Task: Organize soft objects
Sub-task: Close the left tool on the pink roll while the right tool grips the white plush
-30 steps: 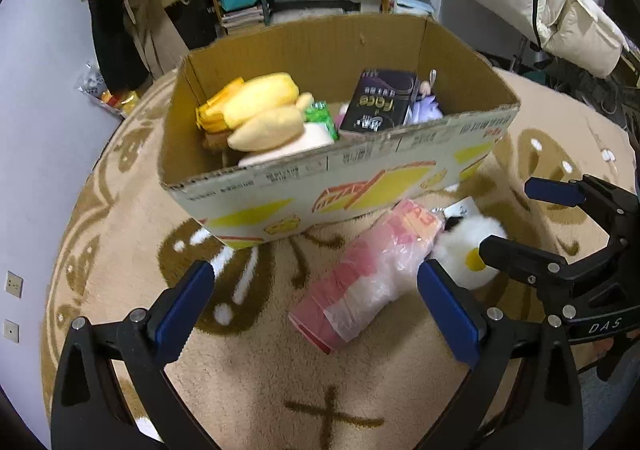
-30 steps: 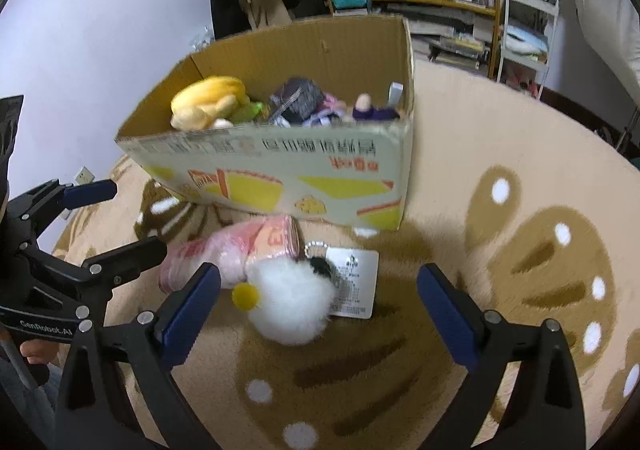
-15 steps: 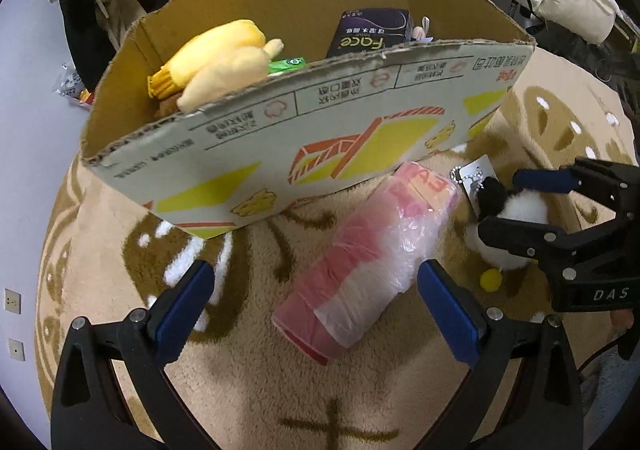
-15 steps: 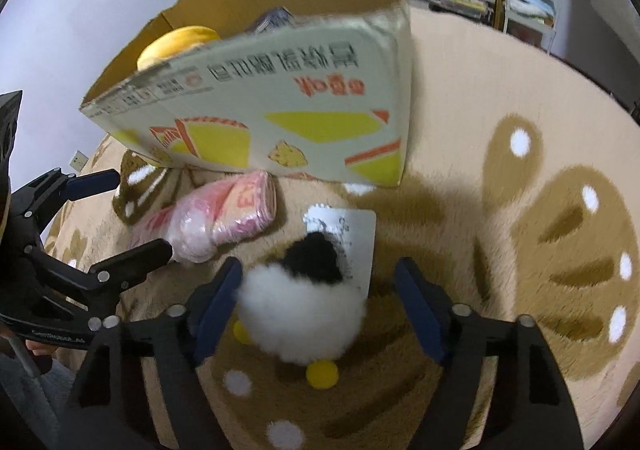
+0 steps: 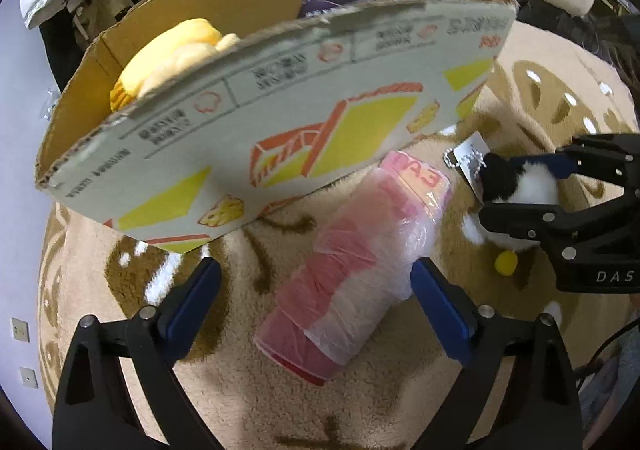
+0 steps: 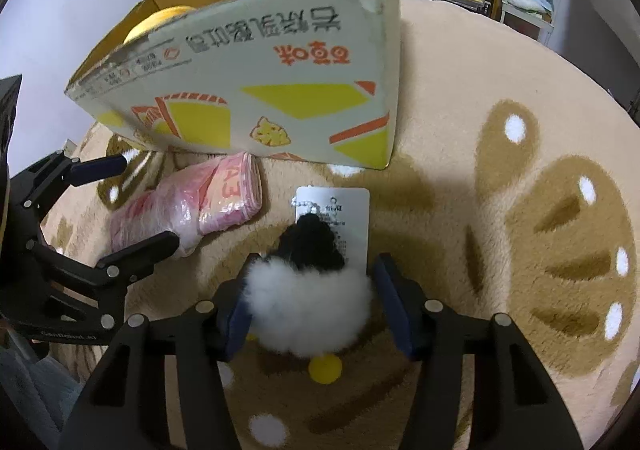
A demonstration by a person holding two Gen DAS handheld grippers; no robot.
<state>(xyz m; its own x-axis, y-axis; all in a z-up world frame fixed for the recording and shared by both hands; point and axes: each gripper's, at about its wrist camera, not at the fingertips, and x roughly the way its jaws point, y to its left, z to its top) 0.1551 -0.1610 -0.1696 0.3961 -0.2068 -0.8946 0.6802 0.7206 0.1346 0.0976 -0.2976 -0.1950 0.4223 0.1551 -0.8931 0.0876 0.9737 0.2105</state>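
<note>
The white fluffy toy (image 6: pixel 308 306), with a black tuft and a yellow pom-pom, is lying on the tan rug (image 6: pixel 460 98) just in front of the cardboard box (image 6: pixel 256 90). The right gripper (image 6: pixel 310 304) is straddling it, and its jaws are closing, with the blue pads meeting the fur on both sides. A white tag (image 6: pixel 352 210) on a bead chain is lying under the black tuft.

Just beside the toy, the pink plastic-wrapped roll (image 5: pixel 356 262) is resting on the rug against the box's front wall. The left gripper (image 5: pixel 316 290) is bracketing the roll, its jaws closing; the right pad is near the wrapping, the left pad stands apart.

A yellow plush (image 5: pixel 168 58) is sitting inside the box.
</note>
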